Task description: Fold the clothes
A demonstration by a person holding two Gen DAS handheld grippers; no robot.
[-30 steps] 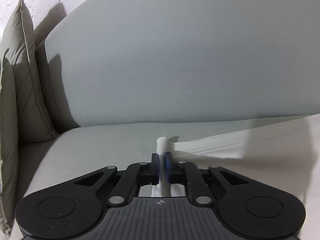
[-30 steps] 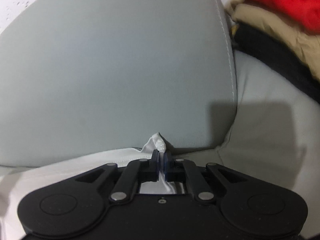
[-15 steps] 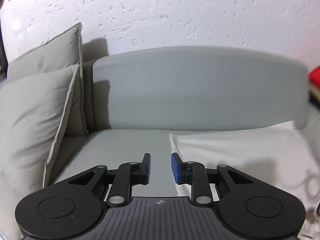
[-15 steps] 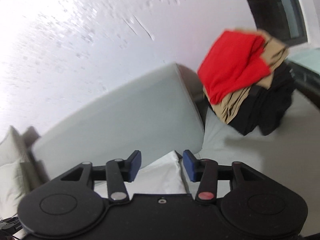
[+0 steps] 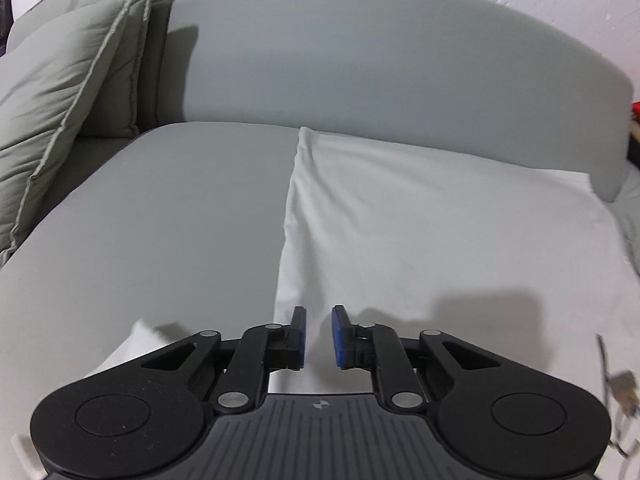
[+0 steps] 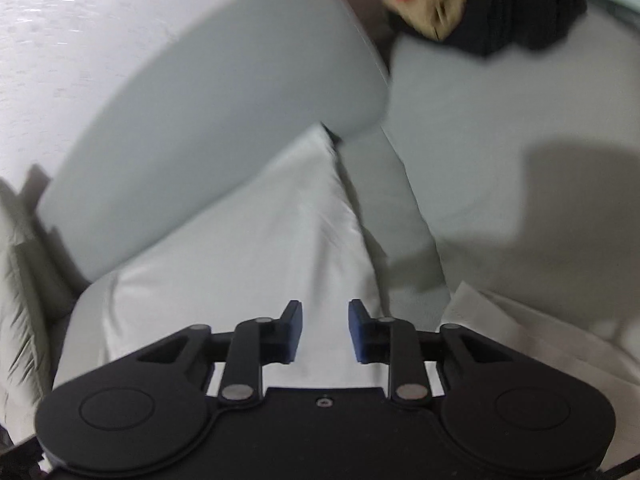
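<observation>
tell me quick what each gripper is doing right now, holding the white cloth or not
Left gripper: open and empty, its jaws have just been closing, above the white cloth.
Right gripper: open and empty, also just been closing, over the cloth.

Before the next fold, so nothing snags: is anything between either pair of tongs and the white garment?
Nothing visible: the left tongs and right tongs hang open directly over the white garment.

Both black grippers show round pivot discs, silver screws, and blue-padded fingers (image 5: 339, 338).
</observation>
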